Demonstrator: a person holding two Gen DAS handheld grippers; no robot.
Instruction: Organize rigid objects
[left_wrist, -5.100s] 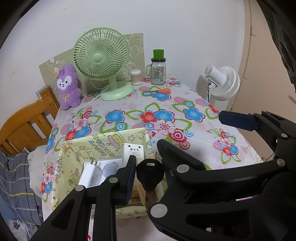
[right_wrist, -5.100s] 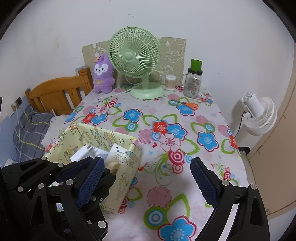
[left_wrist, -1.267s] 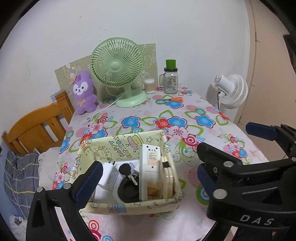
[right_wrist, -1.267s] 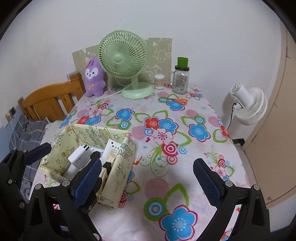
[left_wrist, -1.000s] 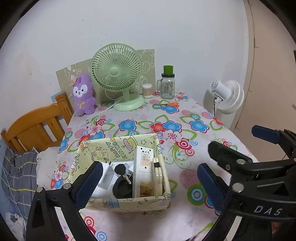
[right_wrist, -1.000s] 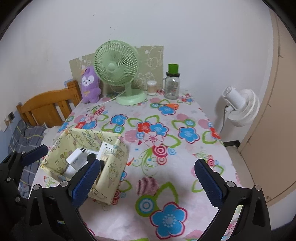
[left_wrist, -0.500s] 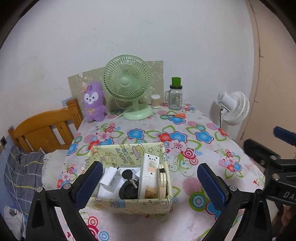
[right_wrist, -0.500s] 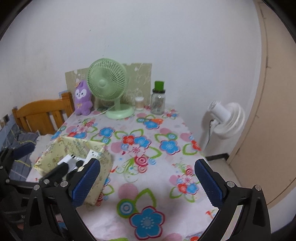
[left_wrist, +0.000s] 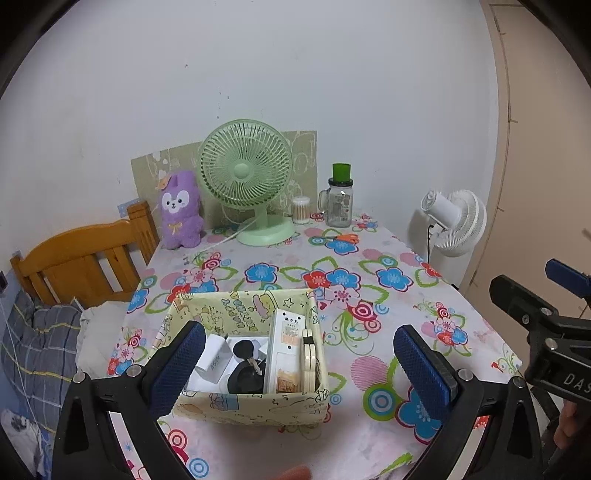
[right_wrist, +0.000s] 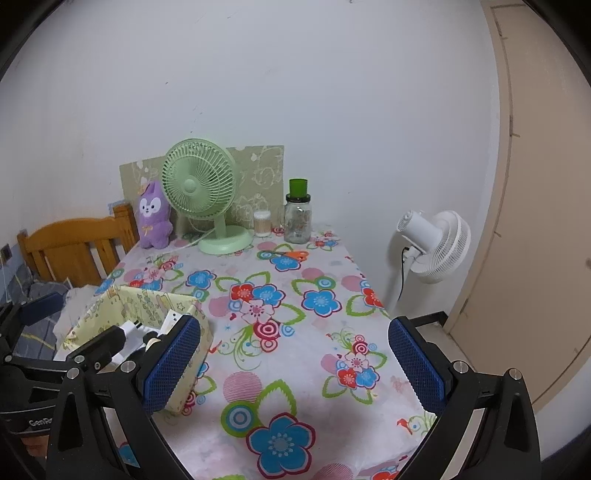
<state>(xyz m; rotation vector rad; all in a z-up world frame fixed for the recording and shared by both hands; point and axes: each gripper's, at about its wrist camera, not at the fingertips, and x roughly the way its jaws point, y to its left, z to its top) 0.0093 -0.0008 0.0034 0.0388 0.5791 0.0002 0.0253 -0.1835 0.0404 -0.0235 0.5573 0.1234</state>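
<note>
The yellow box (left_wrist: 251, 402) sat near the tabletop's (left_wrist: 369, 435) front left corner, holding the charger (left_wrist: 214, 356), keys (left_wrist: 245, 350) and remote (left_wrist: 286, 350) upright together. Both grippers, left (left_wrist: 299, 363) and right (right_wrist: 295, 360), hung spread and empty, judged finished.

Right gripper (right_wrist: 295, 363) jaws wide apart (empty) over floral tablecloth (right_wrist: 280, 332); yellow box (right_wrist: 147, 301) left.

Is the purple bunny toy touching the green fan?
Apart. In the left wrist view a strip of board and tablecloth shows between the purple bunny toy and the green fan, whose base sits further right.
</note>
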